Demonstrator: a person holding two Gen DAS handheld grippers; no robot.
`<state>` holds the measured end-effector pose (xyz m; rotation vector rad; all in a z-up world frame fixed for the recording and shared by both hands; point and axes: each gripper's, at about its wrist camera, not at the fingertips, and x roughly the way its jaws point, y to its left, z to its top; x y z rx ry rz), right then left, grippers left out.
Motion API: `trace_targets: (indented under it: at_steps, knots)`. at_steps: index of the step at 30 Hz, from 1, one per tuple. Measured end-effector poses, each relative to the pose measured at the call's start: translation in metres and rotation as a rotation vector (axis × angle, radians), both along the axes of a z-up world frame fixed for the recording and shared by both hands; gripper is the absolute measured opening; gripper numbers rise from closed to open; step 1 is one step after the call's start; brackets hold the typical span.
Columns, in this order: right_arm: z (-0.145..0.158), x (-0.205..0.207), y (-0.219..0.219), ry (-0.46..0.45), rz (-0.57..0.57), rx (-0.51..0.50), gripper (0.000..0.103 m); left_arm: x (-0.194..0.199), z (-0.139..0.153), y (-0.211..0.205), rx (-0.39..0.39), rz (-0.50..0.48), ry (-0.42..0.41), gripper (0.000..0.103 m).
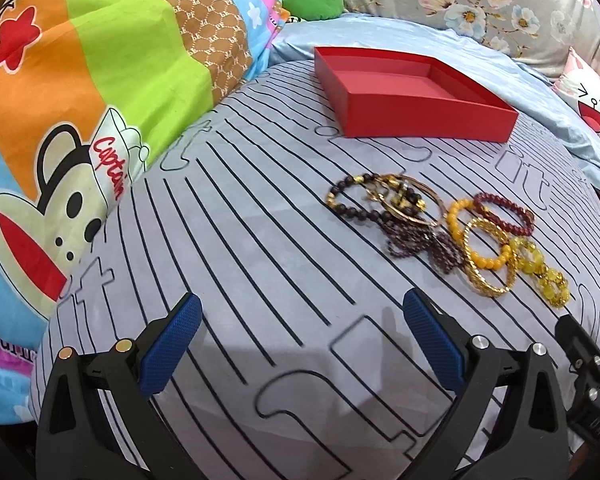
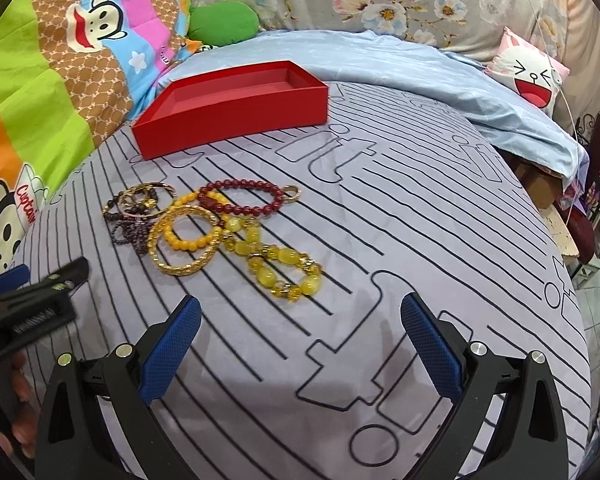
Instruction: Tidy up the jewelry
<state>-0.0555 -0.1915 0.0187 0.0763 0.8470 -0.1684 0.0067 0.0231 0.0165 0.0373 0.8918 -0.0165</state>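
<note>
Both tongs gape empty over my striped bedspread (image 1: 260, 208): left tongs (image 1: 302, 344), right tongs (image 2: 300, 344). Toward its far edge sits the red tray (image 2: 236, 116); nearer, the bracelet heap (image 2: 204, 232). Only the right view shows the gold ring (image 2: 293, 194).
</note>
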Motion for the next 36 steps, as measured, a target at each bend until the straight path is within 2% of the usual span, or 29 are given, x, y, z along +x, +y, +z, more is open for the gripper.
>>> trace_targets:
  at_steps: [6, 13, 17, 30, 32, 36]
  knots:
    - [-0.001, 0.006, -0.006, 0.005, -0.005, 0.0, 0.096, 0.01, 0.0, 0.011, -0.017, 0.017, 0.013, 0.096]
    - [-0.002, 0.015, -0.011, 0.009, 0.0, 0.01, 0.094, 0.01, 0.002, 0.002, -0.031, -0.012, 0.009, 0.096]
    - [-0.005, 0.023, -0.009, 0.027, 0.021, 0.011, 0.08, 0.01, -0.002, -0.006, -0.035, -0.025, 0.022, 0.096]
    - [-0.015, 0.046, 0.007, 0.057, 0.083, 0.008, 0.046, 0.012, -0.009, -0.013, -0.046, -0.051, 0.045, 0.096]
    - [-0.015, 0.046, 0.005, 0.052, 0.08, 0.015, 0.035, 0.013, -0.008, -0.013, -0.05, -0.054, 0.047, 0.096]
    - [-0.014, 0.045, -0.004, 0.057, 0.068, 0.044, 0.02, 0.012, -0.007, -0.017, -0.061, -0.068, 0.052, 0.096]
